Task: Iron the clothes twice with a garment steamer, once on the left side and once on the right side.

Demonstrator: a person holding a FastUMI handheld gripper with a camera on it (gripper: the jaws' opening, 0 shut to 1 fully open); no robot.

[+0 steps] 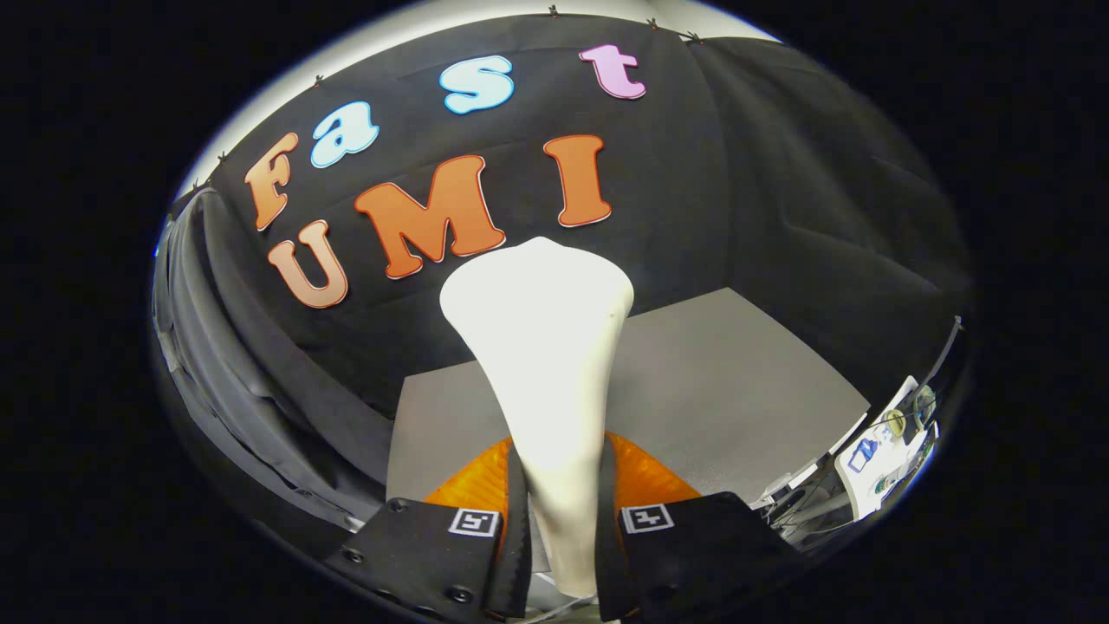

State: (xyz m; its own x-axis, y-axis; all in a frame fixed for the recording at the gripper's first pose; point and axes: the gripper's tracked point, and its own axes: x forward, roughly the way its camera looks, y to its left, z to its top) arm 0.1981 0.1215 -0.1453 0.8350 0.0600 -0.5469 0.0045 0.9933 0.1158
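A white garment steamer (541,347) stands up between my two fingers, its narrow handle clamped by both of them and its wide head flaring above and ahead. My gripper (559,520) is shut on that handle. Behind the handle, just ahead of the fingers, shows an orange ridged part (472,481) of the steamer's base. Dark grey clothing (234,364) hangs to the left of the fingers, against the booth wall, well apart from the steamer's head.
A grey tabletop (728,381) lies beyond the fingers, running back to the black cloth wall. Past its right edge sits some white equipment with cables (875,459).
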